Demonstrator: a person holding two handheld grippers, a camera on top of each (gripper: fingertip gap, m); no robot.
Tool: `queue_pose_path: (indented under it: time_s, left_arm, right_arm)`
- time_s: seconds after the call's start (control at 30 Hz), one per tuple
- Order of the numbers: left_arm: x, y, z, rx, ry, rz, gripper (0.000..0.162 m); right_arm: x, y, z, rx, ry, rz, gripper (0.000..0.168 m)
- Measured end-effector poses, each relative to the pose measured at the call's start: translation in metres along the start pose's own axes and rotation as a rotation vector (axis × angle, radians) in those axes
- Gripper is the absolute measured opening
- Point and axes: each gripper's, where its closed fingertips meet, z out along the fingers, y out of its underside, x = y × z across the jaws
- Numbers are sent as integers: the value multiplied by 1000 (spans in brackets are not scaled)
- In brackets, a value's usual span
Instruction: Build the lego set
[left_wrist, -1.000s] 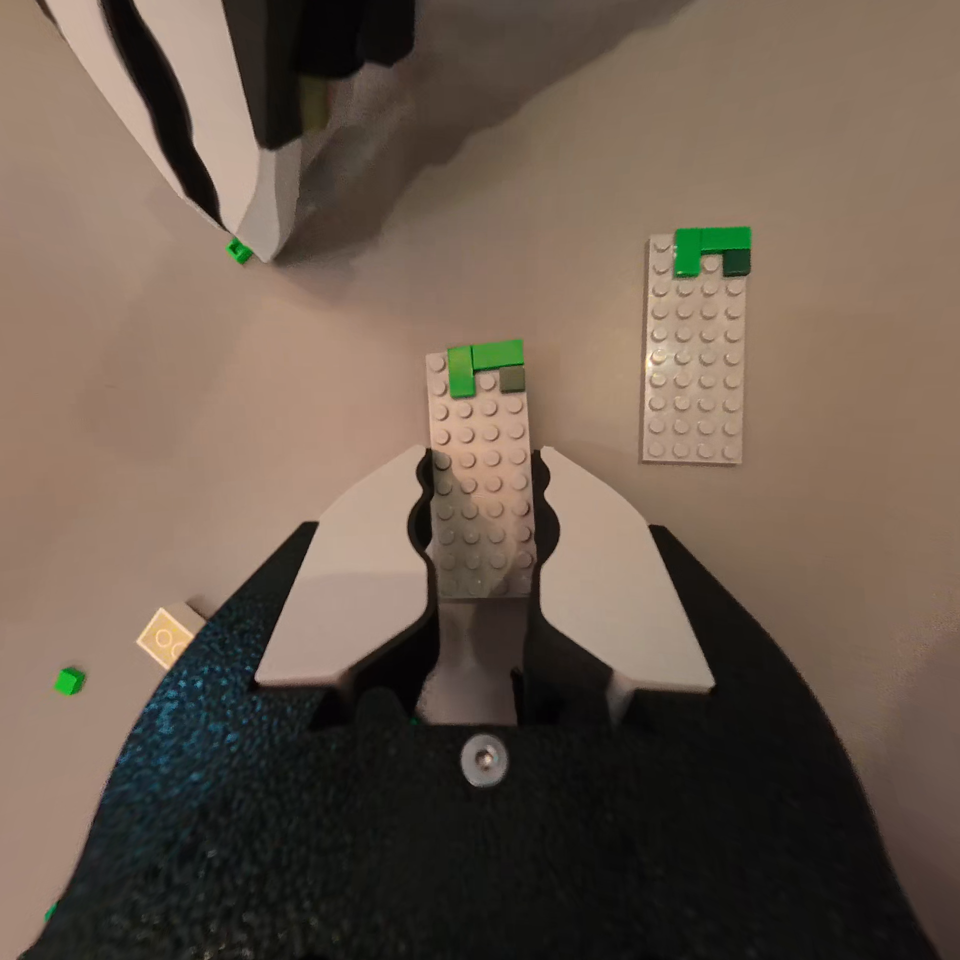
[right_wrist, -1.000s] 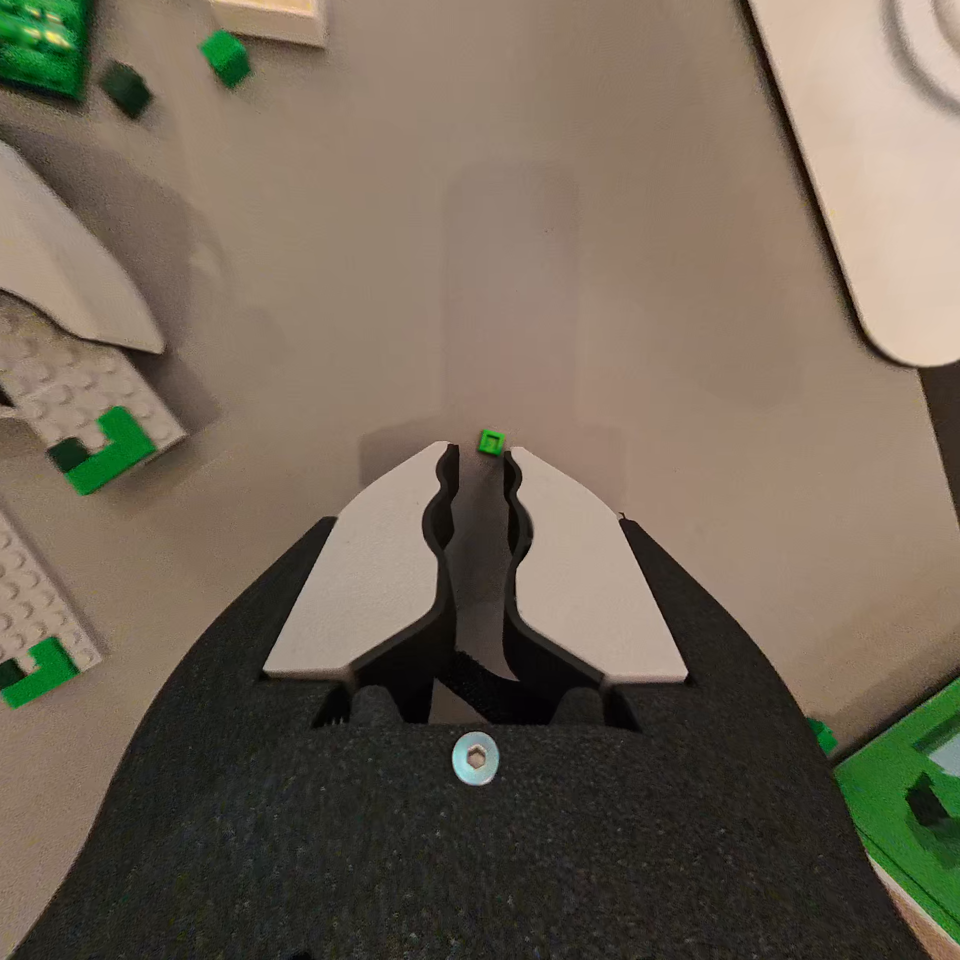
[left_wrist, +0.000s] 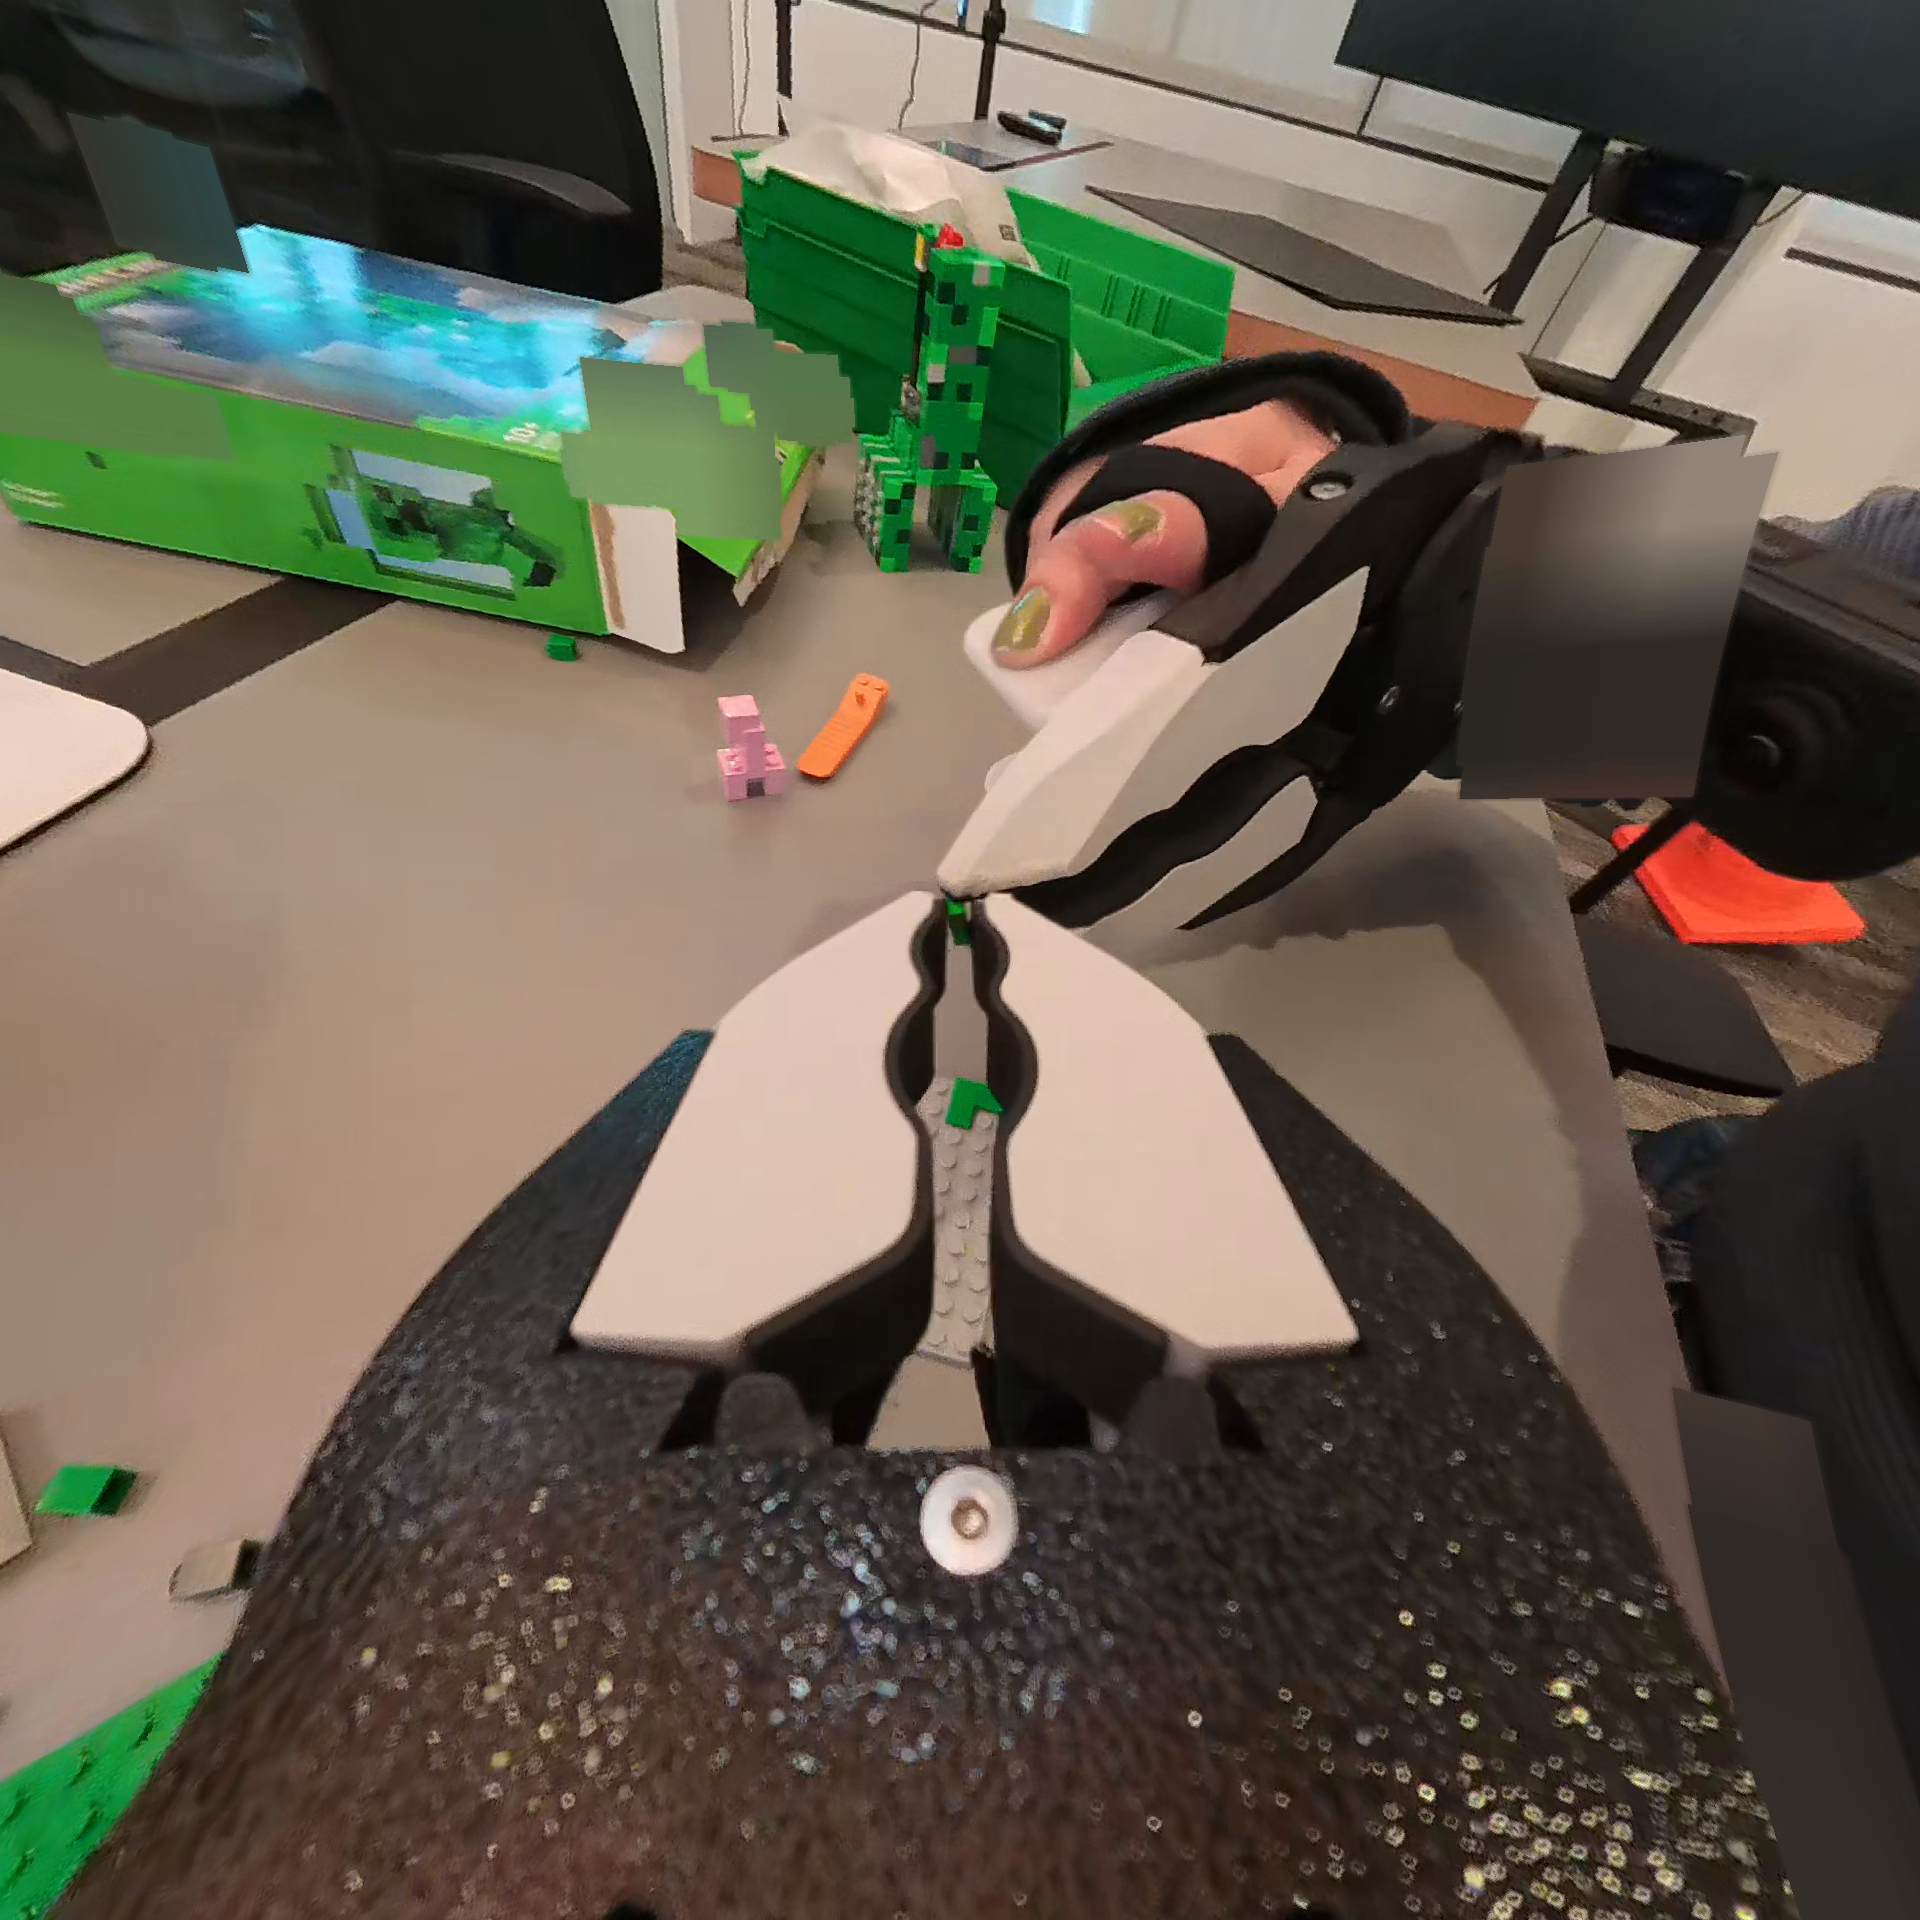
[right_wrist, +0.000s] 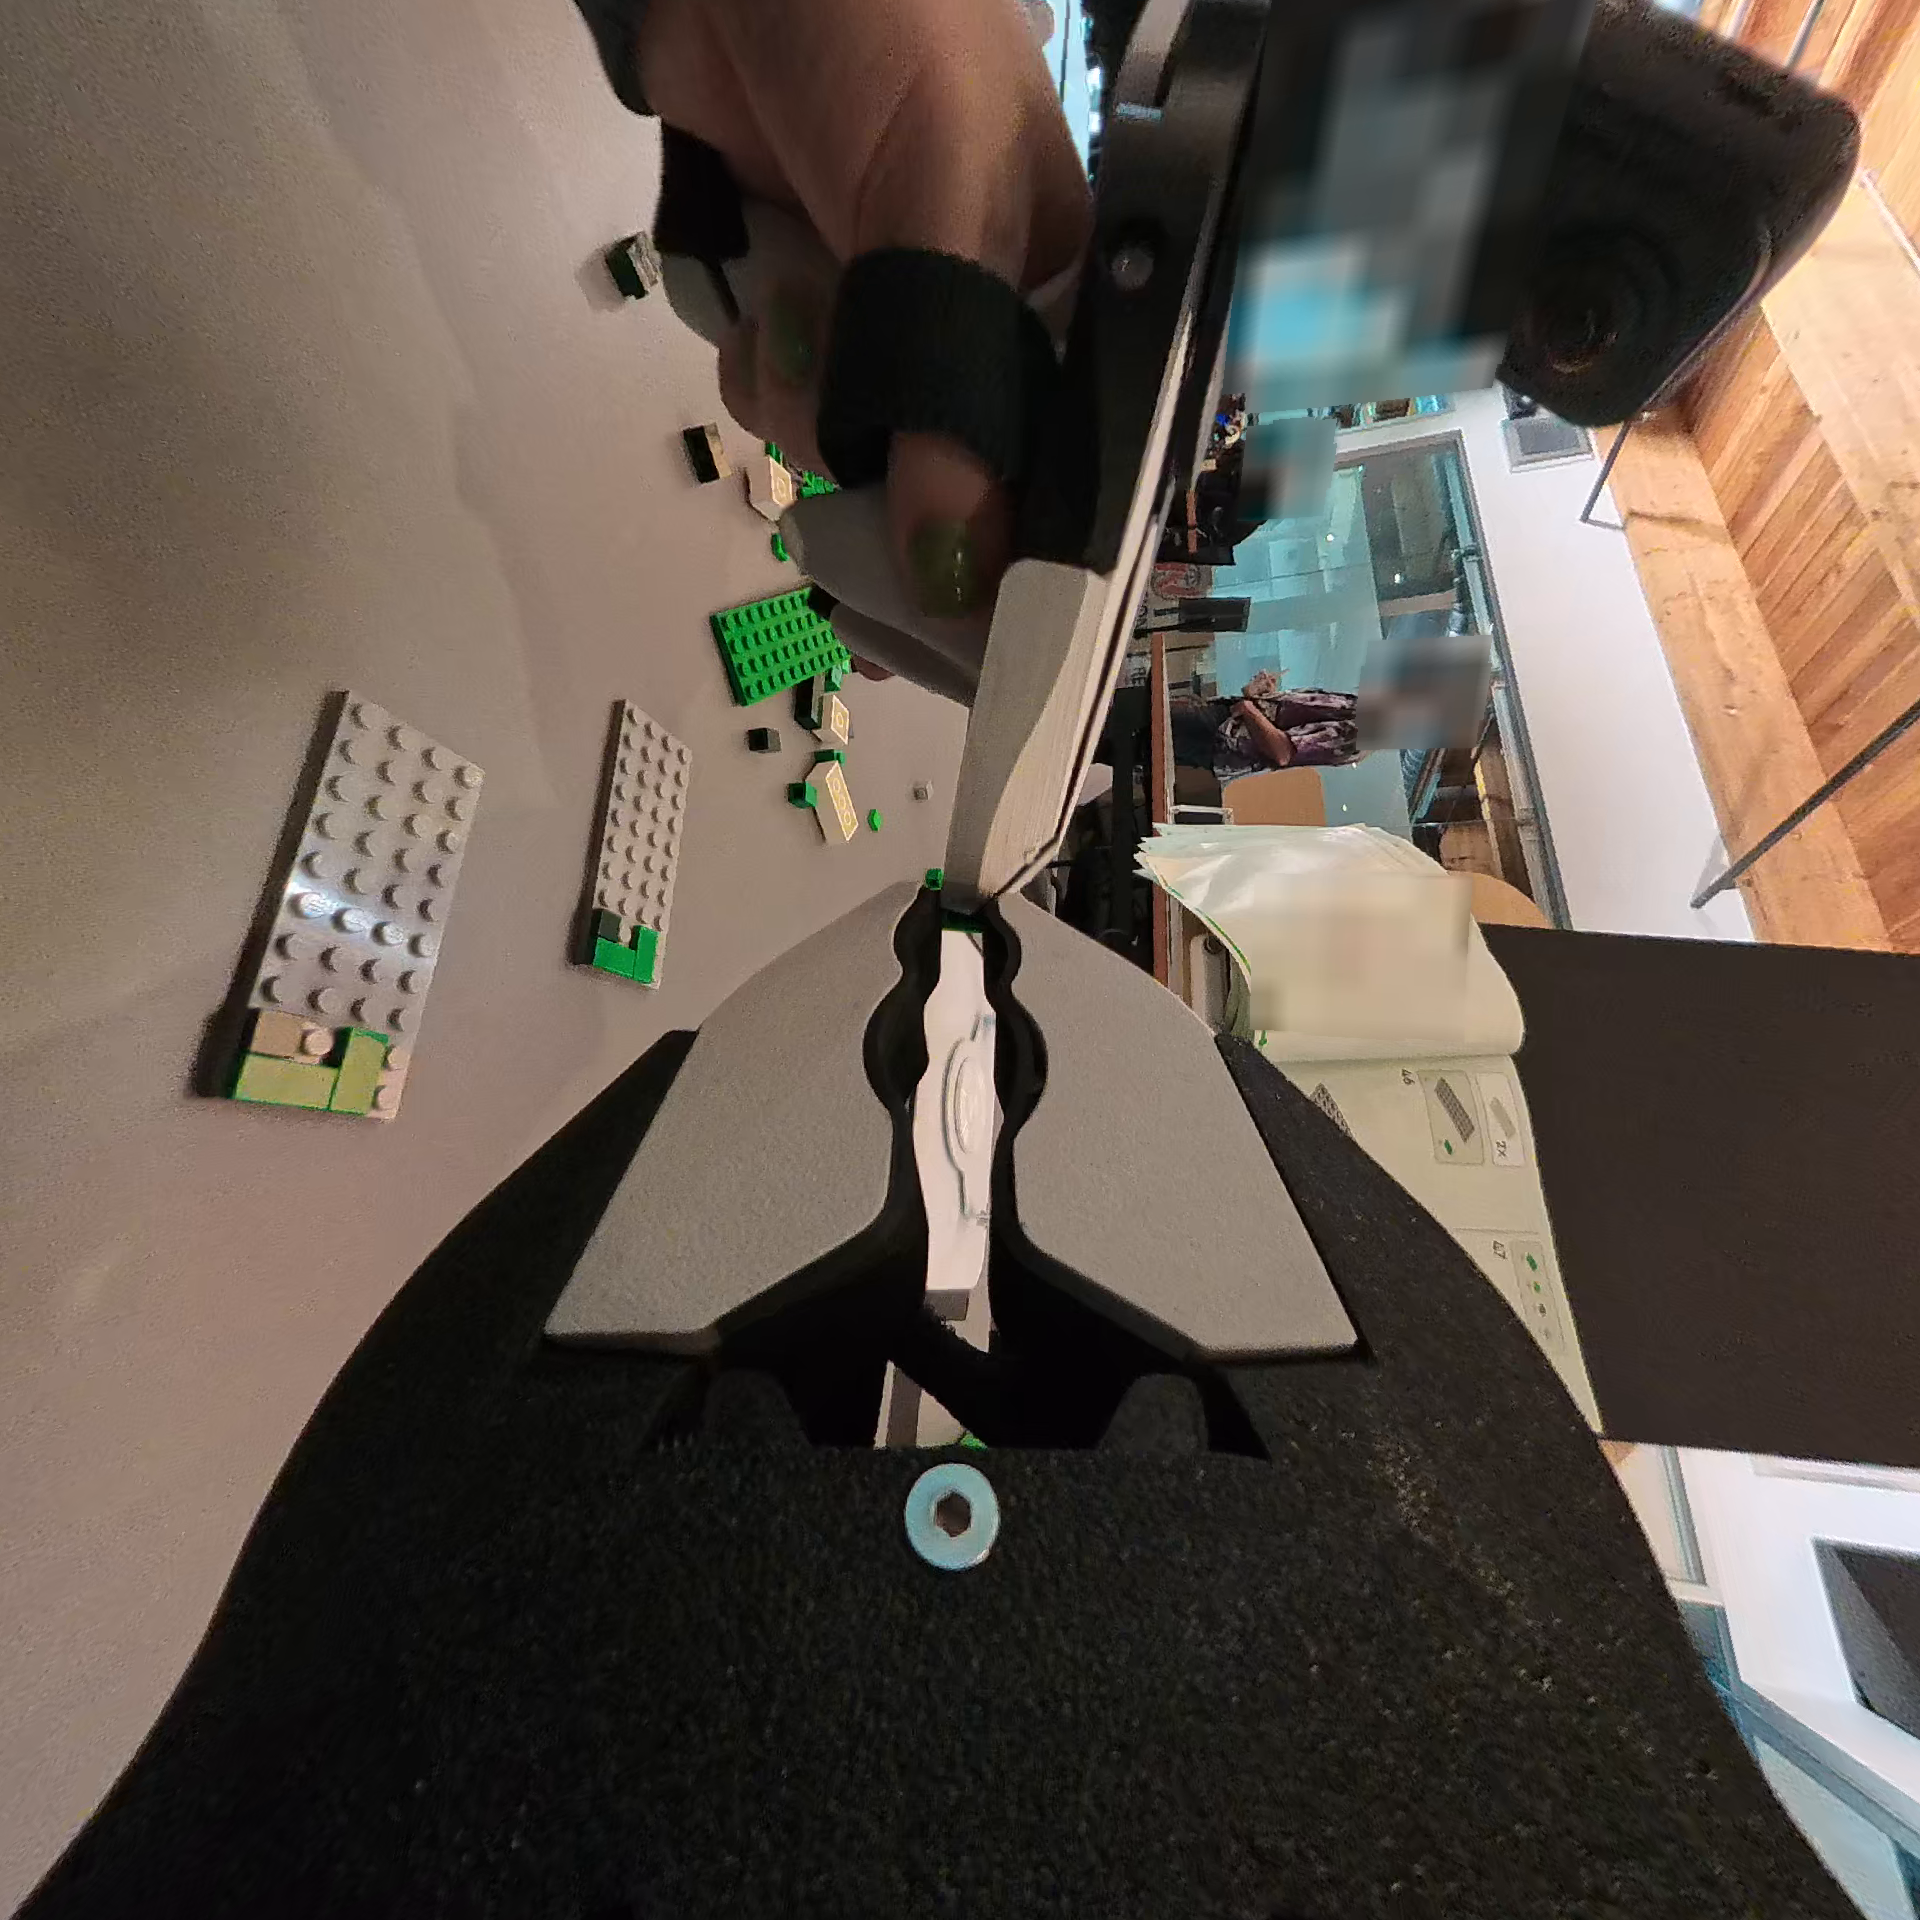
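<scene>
We see a matte grey table (left_wrist: 364, 987), smooth and bare across the left middle of the left wrist view. That is the widest open room; its right edge falls away just past the tongs. A glossy green cardboard box (left_wrist: 312, 499) lies at the upper left, one end flap torn open.

The left gripper (left_wrist: 957, 914) fills the lower centre, with grainy black foam and pale, wavy-edged fingers drawn almost together. The right gripper (right_wrist: 961, 916) has the same build and its fingers are pressed close too. A hand (left_wrist: 1122, 540) in black straps holds it.

Two studded grey plates lie flat at the left of the right wrist view, one wide (right_wrist: 353, 883) and one narrow (right_wrist: 636, 831). Each has a green L of bricks at its lower corner, and they are well apart from the tips.

A blocky green figure (left_wrist: 940, 416) stands at upper centre. A paper booklet (right_wrist: 1455, 1143) lies at the right. A pink figure (left_wrist: 748, 753) and an orange ridged tool (left_wrist: 844, 725) sit side by side on open table.

The small green piece (left_wrist: 958, 922) sits exactly where both pairs of tips meet, above the table. The right tongs pinch it. Whether the left tongs grip it or only close around it, we cannot tell.
</scene>
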Motion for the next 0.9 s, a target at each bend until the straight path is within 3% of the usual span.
queue_pose_path:
  time_s: [0.07,0.13,0.3,0.4,0.63,0.9]
  left_arm:
    - [1,0,2,-14,13,29,3]
    - [-12,0,4,-40,-71,153,2]
    - [-67,19,34,-319,-277,853,2]
    - [-81,32,56,-415,-231,1161,3]
    - [-110,62,76,-628,-67,1386,3]
    - [-132,75,88,-773,-50,1498,3]
  right_arm:
    - [-1,0,-3,12,17,18,7]
    - [3,14,-9,-34,45,76,13]
    - [15,76,-45,-129,167,581,15]
    - [5,102,-61,-181,227,740,15]
    - [-13,122,-72,-241,266,769,6]
    - [-12,133,-80,-260,296,817,5]
